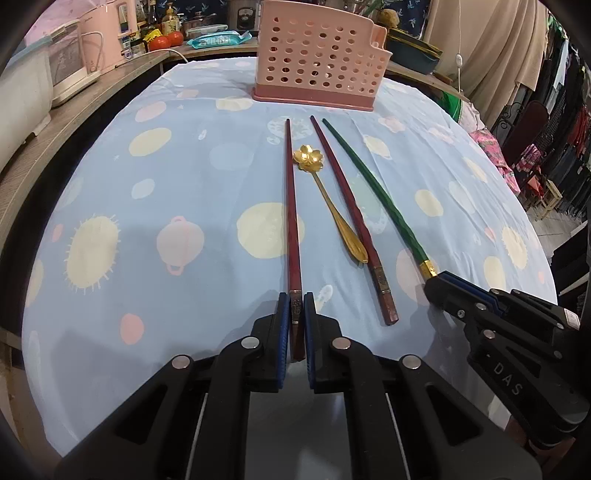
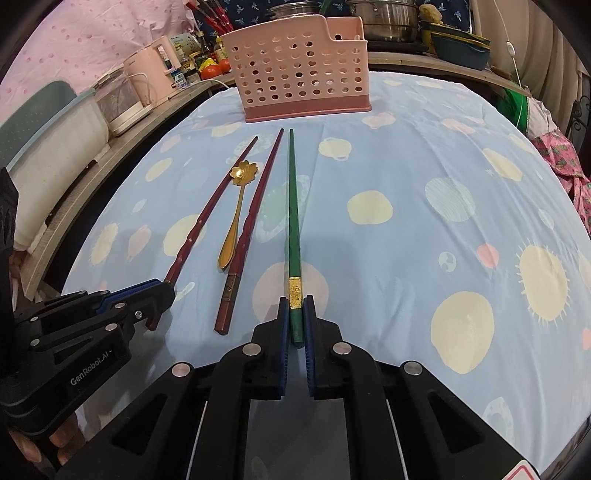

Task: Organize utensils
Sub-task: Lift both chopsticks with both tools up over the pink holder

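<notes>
Two dark red chopsticks, a green one and a gold flower-bowl spoon (image 1: 325,192) (image 2: 236,210) lie side by side on the blue patterned cloth (image 1: 166,184). My left gripper (image 1: 296,301) (image 2: 162,291) is shut on the near end of the left red chopstick (image 1: 290,203) (image 2: 207,214). The right gripper (image 2: 295,301) (image 1: 439,280) is shut on the near end of the green chopstick (image 2: 293,206) (image 1: 373,188), just behind its gold band. Between them the second red chopstick (image 1: 347,214) (image 2: 251,221) lies free. A pink perforated utensil holder (image 1: 317,55) (image 2: 299,66) stands upright at the far edge.
A wooden counter (image 1: 92,96) runs along the left with a pink kettle (image 2: 155,70), white appliances, bottles and tomatoes (image 1: 168,40). Metal pots (image 2: 384,18) and a dark tray sit behind the holder. Hanging clothes (image 1: 554,122) fill the right side. A hand (image 2: 59,439) grips the left tool.
</notes>
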The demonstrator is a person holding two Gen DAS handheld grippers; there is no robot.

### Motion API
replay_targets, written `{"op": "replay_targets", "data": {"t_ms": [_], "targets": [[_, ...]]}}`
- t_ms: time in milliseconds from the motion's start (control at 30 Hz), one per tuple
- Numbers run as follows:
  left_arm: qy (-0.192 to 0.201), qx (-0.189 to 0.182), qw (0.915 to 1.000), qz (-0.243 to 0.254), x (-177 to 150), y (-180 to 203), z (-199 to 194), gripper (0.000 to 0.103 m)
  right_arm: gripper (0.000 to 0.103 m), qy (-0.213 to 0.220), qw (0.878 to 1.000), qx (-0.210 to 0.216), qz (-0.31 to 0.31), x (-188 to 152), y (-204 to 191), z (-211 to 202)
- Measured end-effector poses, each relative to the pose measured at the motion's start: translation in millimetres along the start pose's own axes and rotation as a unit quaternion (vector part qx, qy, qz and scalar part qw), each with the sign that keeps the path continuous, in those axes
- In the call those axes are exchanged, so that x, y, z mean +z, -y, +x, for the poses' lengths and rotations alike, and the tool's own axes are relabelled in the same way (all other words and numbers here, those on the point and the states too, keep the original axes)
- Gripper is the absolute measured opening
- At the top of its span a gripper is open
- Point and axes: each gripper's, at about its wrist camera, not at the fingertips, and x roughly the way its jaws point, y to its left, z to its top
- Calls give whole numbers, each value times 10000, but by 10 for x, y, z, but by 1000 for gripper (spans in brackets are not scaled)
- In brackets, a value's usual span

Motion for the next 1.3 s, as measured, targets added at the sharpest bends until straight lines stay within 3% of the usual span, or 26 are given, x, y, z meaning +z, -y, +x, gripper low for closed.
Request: {"op": "replay_targets", "data": {"t_ms": [200,567,867,1300], "targets": [[152,58,9998,-119,65,-91,-100,7,7,115,9999,37,101,2,61,-134],[802,17,9959,-411,424,-287,-546,7,7,679,9964,276,419,270,148,-562],[1369,-92,9892,-506,754,-349,-921,7,7,1219,9899,458,561,641,219,-908],[1961,-179,9797,-379,1350,-299,-1158,7,7,1978,9769,583,560,1274,302,-1248]]}}
